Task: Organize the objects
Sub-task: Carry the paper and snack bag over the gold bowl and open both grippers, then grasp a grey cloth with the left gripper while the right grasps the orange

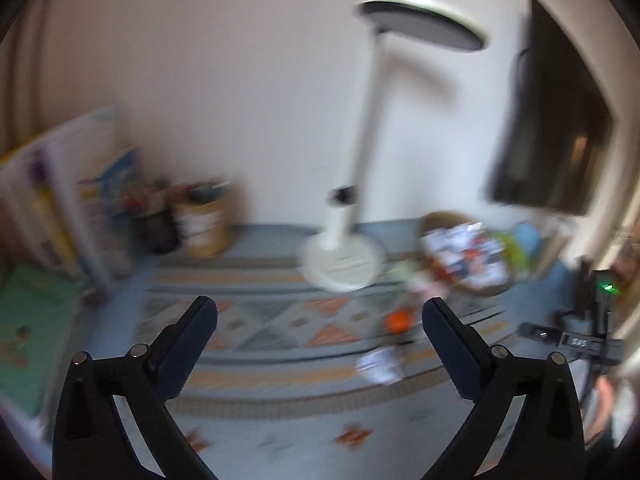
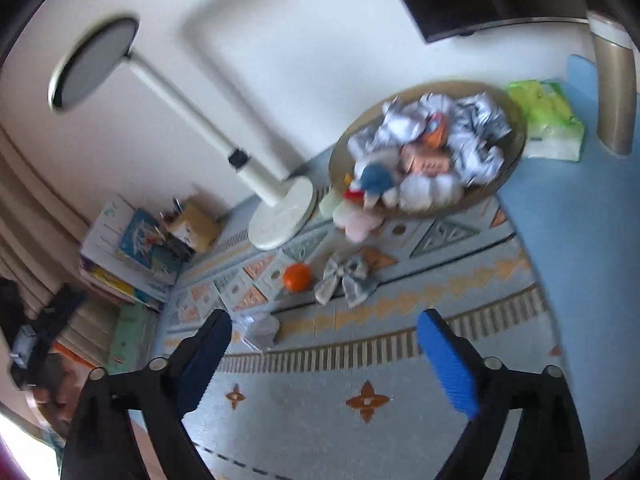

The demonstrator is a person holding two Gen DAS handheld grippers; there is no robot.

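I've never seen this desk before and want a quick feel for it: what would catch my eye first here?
Probably the white desk lamp, standing by the wall with its round head raised high. Next, the shallow basket to its right, heaped with crumpled wrappers and small toys. On the patterned mat in front lie an orange ball and a silvery bow side by side, beyond the open right gripper.

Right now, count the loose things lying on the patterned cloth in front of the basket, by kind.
Orange ball: 1
Grey ribbon bow: 1
Crumpled paper wad: 1
Pink plush toy, lying against the basket: 1
Total: 4
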